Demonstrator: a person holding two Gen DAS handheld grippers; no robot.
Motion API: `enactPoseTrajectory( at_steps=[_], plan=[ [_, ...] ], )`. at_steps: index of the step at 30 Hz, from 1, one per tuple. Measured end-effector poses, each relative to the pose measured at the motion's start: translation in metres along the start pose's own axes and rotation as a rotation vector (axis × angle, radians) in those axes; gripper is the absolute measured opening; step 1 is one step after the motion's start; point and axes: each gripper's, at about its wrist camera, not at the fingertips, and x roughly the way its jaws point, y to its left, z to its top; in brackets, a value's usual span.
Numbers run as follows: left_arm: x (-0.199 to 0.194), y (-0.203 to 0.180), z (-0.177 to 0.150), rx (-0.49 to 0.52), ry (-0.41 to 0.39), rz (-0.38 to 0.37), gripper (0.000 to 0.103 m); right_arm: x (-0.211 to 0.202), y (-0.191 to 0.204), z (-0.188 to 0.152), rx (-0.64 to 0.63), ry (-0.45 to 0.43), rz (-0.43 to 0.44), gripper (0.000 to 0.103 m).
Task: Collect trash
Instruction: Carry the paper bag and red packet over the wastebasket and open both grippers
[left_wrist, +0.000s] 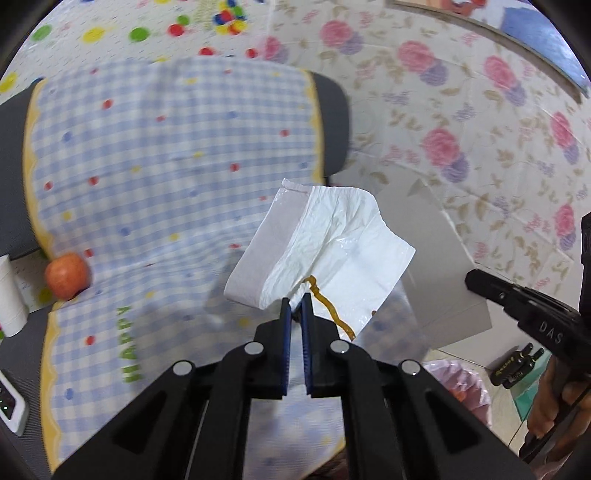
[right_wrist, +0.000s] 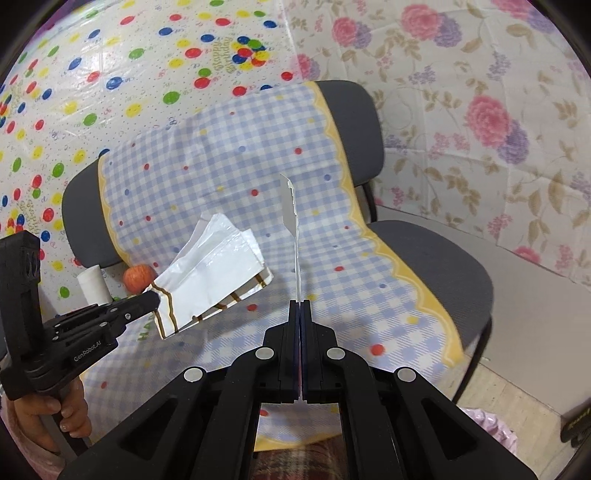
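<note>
Left wrist view: grey chair w/ blue-checked cloth (left_wrist: 166, 147), red apple (left_wrist: 67, 276) at its left edge, pink bag (left_wrist: 461, 384) below right. My left tongs (left_wrist: 295, 301) are pinched onto a crumpled white plastic wrapper w/ brown stripe (left_wrist: 332, 243), held above the seat.

Right wrist view: my right tongs (right_wrist: 300, 303) are clamped tight on a thin white paper scrap (right_wrist: 290, 210), seen edge-on and upright over the cloth. Only here: white paper roll (right_wrist: 92, 284) beside the apple, and the wrapper's flat striped side.

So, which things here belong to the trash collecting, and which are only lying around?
Belong to the job:
- white plastic bag, held by the left hand-held gripper
- thin paper sheet, held by the right hand-held gripper
- pink bin bag

Only lying around:
- apple
- paper roll
- checked cloth
- chair
</note>
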Motion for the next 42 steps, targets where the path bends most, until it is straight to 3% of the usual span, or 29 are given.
enactPoseTrajectory(
  at_steps=[11, 20, 28, 37, 39, 41, 42],
  plan=[
    [0.016, -0.070, -0.012, 0.064, 0.004, -0.102, 0.003, -0.057, -0.050, -0.024, 0.033, -0.029, -0.190, 0.001],
    [0.036, -0.130, -0.038, 0.136, 0.064, -0.224, 0.003, -0.105, -0.092, -0.055, 0.083, -0.021, -0.374, 0.001],
    [0.060, -0.179, -0.068, 0.225, 0.172, -0.299, 0.004, -0.123, -0.118, -0.081, 0.142, 0.006, -0.460, 0.001],
    [0.080, -0.203, -0.078, 0.260, 0.253, -0.355, 0.004, -0.116, -0.142, -0.100, 0.220, 0.049, -0.471, 0.001],
    [0.084, -0.208, -0.081, 0.269, 0.270, -0.366, 0.010, -0.112, -0.149, -0.105, 0.236, 0.062, -0.468, 0.005],
    [0.086, -0.211, -0.083, 0.273, 0.279, -0.377, 0.026, -0.107, -0.154, -0.111, 0.258, 0.087, -0.458, 0.006],
    [0.085, -0.211, -0.084, 0.271, 0.278, -0.379, 0.039, -0.105, -0.157, -0.113, 0.269, 0.099, -0.453, 0.008]
  ],
)
